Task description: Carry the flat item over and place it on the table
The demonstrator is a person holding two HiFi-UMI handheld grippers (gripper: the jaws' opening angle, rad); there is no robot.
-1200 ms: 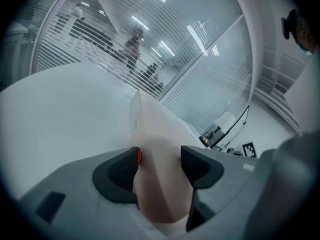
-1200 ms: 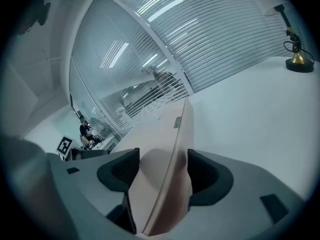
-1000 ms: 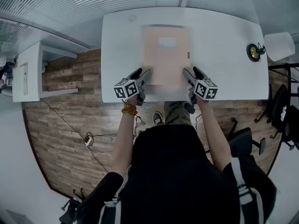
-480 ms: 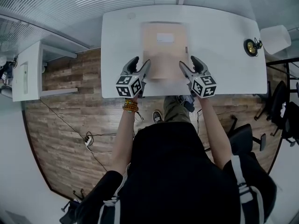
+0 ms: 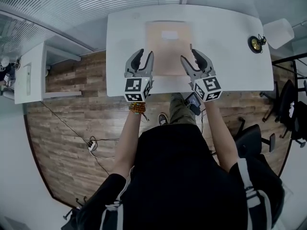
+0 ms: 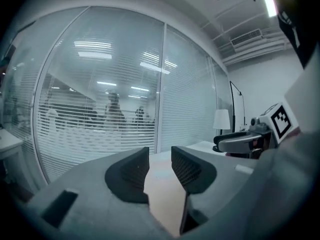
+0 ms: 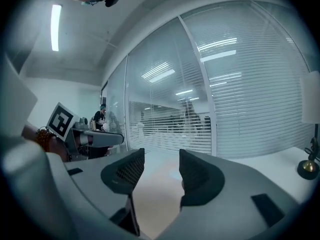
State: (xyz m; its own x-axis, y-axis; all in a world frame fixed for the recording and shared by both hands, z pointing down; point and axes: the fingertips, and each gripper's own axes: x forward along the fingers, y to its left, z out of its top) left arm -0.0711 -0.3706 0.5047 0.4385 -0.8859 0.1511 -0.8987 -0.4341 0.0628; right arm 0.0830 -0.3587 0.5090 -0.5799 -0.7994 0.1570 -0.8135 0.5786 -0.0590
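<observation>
A flat tan folder (image 5: pixel 168 44) with a white label lies on the white table (image 5: pixel 225 56), near its far middle. My left gripper (image 5: pixel 144 56) hovers above the folder's near left corner, and my right gripper (image 5: pixel 190 55) above its near right corner. Both are raised off the table and point almost level. Their jaws have just been closing partway but stand apart with nothing between them. In the left gripper view the folder (image 6: pixel 162 199) shows through the gap below the left gripper (image 6: pixel 160 156). The right gripper view shows the folder (image 7: pixel 155 194) beneath the right gripper (image 7: pixel 162 159).
A lamp with a white shade (image 5: pixel 278 32) and a small brass-coloured round object (image 5: pixel 254 43) stand at the table's right end. A glass wall with blinds runs behind the table. A white cabinet (image 5: pixel 29 75) is at left, office chairs (image 5: pixel 249 140) at right.
Both grippers have lifted away from the folder's near corners and rolled upright. Their jaws stand narrower than before. The folder stays flat on the table.
</observation>
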